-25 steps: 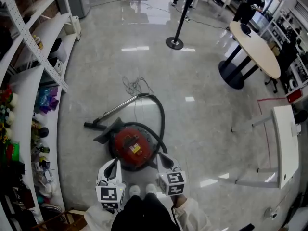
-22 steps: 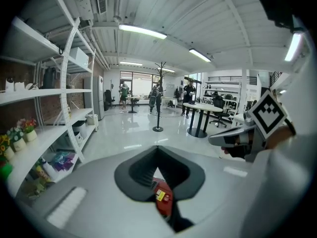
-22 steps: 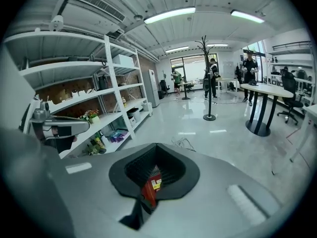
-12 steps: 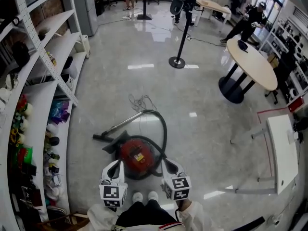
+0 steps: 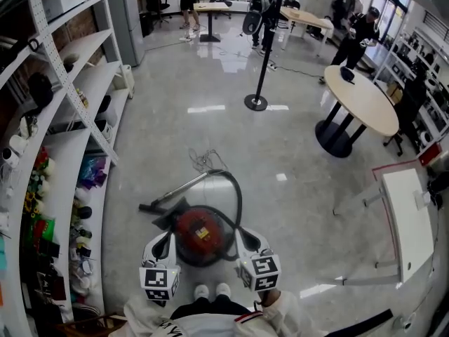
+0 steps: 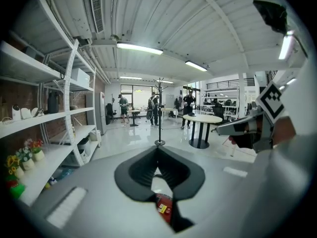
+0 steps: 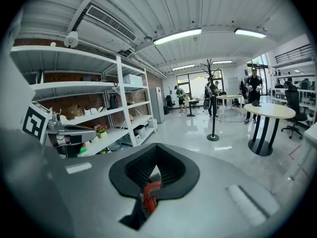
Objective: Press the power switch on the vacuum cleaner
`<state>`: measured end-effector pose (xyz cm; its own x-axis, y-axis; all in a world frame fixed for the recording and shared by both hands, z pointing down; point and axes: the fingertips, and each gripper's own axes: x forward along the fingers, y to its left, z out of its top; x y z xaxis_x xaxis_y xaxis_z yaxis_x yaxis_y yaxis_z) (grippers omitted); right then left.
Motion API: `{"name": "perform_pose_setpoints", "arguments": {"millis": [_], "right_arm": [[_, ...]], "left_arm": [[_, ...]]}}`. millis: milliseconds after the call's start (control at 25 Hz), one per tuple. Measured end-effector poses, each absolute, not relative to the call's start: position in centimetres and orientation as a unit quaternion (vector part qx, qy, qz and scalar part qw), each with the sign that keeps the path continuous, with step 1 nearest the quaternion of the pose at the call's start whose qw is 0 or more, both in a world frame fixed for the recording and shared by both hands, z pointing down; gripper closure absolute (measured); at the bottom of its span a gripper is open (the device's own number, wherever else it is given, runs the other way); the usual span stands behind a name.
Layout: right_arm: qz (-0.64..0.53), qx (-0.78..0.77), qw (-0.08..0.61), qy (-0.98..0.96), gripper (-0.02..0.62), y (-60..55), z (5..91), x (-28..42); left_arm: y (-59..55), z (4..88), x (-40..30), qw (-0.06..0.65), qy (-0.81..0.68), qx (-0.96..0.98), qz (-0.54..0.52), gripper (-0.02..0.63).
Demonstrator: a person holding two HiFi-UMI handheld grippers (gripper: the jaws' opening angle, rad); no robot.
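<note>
A round red vacuum cleaner (image 5: 200,234) lies on the glossy floor just ahead of the person's feet. Its black hose (image 5: 236,188) loops round to a metal wand (image 5: 180,189) and a floor nozzle (image 5: 151,208) at the left. My left gripper (image 5: 165,239) hangs at the cleaner's left side and my right gripper (image 5: 243,234) at its right side, both a little above it. In each gripper view the black jaw pads meet at their tips with nothing held. A slice of red body shows below the left gripper (image 6: 158,148) and the right gripper (image 7: 156,146).
White shelving (image 5: 70,111) with small goods runs along the left. A power cable (image 5: 203,161) lies coiled beyond the wand. A stanchion pole (image 5: 257,102) stands farther out, a round table (image 5: 366,98) at the right, a white table (image 5: 408,216) nearer. People stand at the back.
The head view has tilted up and drawn back, so the vacuum cleaner sits lower and smaller. Both grippers keep their places beside it.
</note>
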<state>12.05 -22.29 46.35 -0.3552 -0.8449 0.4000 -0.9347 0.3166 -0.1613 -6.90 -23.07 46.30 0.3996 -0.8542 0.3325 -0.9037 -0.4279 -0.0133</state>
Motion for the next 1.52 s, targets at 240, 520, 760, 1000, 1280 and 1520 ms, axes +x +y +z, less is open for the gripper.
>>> {"name": "perform_pose_setpoints", "arguments": {"millis": [240, 520, 760, 1000, 1280, 1520], "right_arm": [[0.165, 0.561, 0.101, -0.805, 0.594, -21.3, 43.2, 12.3], [0.154, 0.570, 0.090, -0.802, 0.594, -20.7, 41.4, 12.8], [0.155, 0.580, 0.095, -0.794, 0.594, -20.0, 41.4, 12.4], [0.152, 0.598, 0.099, -0.781, 0.594, -18.9, 41.6, 12.0], [0.150, 0.609, 0.099, -0.772, 0.594, -17.7, 41.2, 11.6], [0.150, 0.620, 0.100, -0.764, 0.594, -17.0, 41.4, 11.7]], "left_arm": [[-22.5, 43.5, -6.5, 0.069, -0.526, 0.838, 0.130, 0.606], [-22.5, 41.1, -6.2, 0.057, -0.525, 0.843, 0.107, 0.606], [-22.0, 41.4, -6.5, 0.060, -0.515, 0.849, 0.104, 0.606], [-21.6, 42.0, -7.2, 0.061, -0.505, 0.855, 0.100, 0.606], [-21.1, 42.3, -7.5, 0.061, -0.492, 0.863, 0.096, 0.606], [-21.0, 42.2, -7.7, 0.058, -0.483, 0.868, 0.095, 0.606]]}}
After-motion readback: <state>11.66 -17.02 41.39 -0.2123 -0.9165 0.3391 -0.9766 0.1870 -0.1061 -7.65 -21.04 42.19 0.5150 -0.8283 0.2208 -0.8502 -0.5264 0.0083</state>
